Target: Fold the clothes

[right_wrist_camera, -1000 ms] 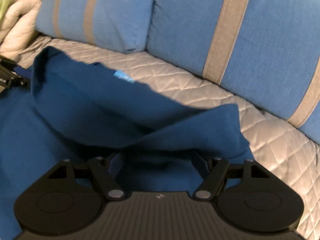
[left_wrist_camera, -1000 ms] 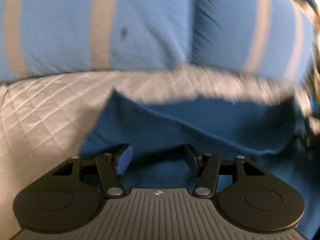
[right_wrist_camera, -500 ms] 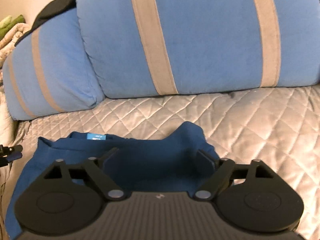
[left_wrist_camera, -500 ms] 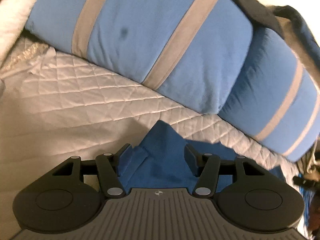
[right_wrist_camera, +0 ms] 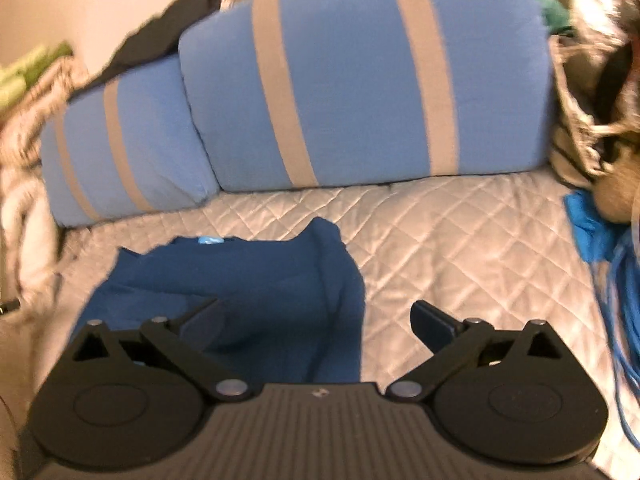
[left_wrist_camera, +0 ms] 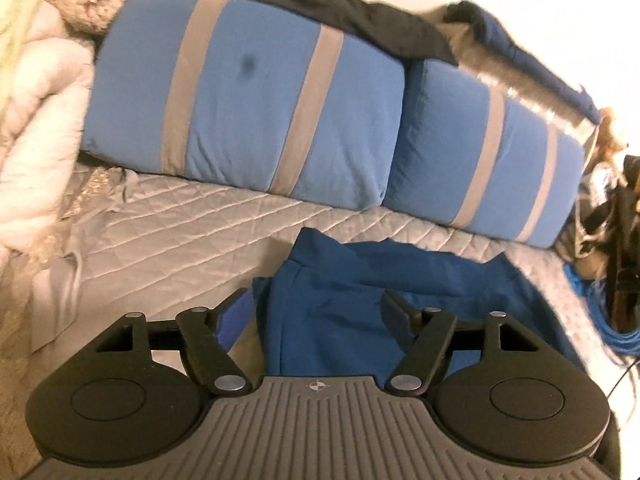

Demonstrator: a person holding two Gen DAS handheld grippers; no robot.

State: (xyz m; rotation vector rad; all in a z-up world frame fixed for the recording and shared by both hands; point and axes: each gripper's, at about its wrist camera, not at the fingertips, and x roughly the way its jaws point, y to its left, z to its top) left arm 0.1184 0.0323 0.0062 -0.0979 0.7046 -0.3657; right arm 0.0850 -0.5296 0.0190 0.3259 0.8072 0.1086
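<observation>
The dark blue garment lies in loose folds on the quilted grey sofa cover, in front of two blue cushions with grey stripes. The left gripper hangs over the garment's left edge, its fingers spread and holding nothing. The right gripper stands over the right edge, also wide apart and empty. A small light blue label shows at the garment's far edge.

No readable text found. Only a small round crosshair mark seen on the left gripper body, a similar blurred one on the right, and a light blue tag on the garment, too blurred to read.
</observation>
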